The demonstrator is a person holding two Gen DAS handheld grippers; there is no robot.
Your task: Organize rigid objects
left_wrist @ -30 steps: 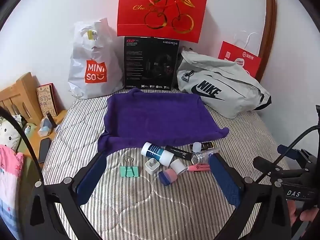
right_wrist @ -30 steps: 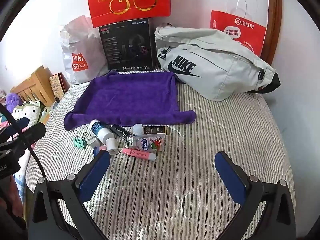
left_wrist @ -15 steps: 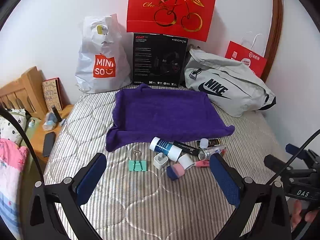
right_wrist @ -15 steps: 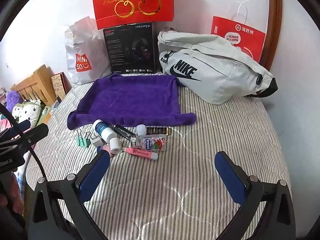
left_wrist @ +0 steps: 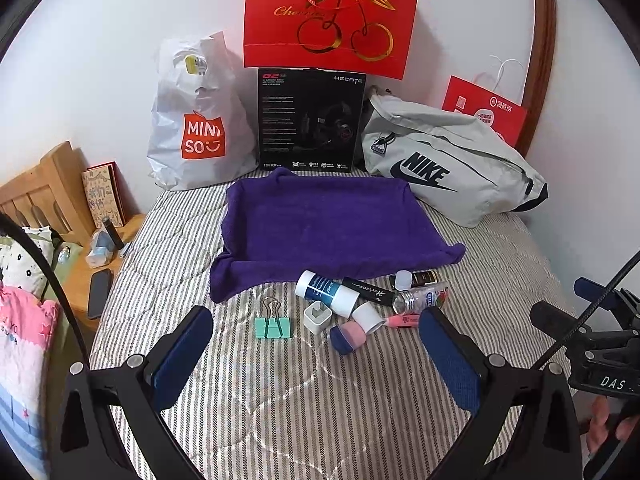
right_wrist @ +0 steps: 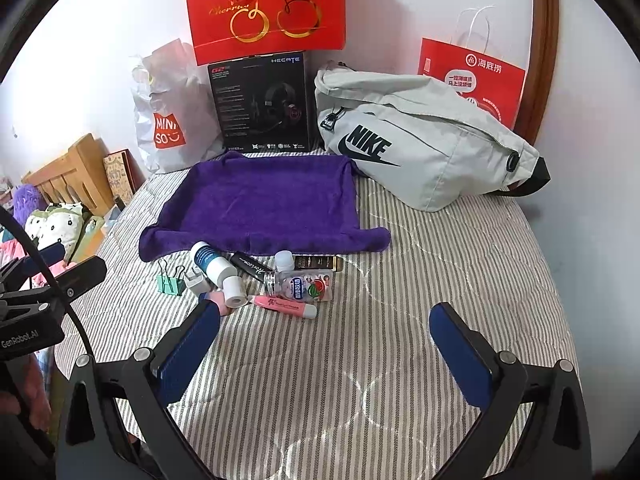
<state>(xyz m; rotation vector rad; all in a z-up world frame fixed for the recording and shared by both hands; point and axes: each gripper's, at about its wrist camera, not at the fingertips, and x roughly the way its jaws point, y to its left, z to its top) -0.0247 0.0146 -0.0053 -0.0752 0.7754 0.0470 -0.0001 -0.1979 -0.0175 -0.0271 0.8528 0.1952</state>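
While the left hand-held gripper (left_wrist: 316,354) hangs above the striped bed (left_wrist: 304,408), its two blue fingers stand wide apart and grasp nothing. In the left wrist view the small things lie in a group near the middle of the bed, just in front of the near edge of the purple towel (left_wrist: 328,224). A green binder clip (left_wrist: 273,326) is at the left of the group, apart from the rest. Beside it is a white charger plug (left_wrist: 317,316), then a white and blue bottle (left_wrist: 326,293) lying on its side, a black tube (left_wrist: 366,290), and a pink and blue sponge (left_wrist: 347,337).

From the right wrist view, the right hand-held gripper (right_wrist: 325,340) is also released, with its fingers spread over bare bedding. The same group lies ahead and to its left. A pink highlighter (right_wrist: 285,305) is the nearest thing, and a clear small bottle (right_wrist: 300,284) lies on its side just behind it. At the far edge of the bed a grey Nike bag (right_wrist: 420,144) and a black headset box (right_wrist: 260,104) stand against the wall.
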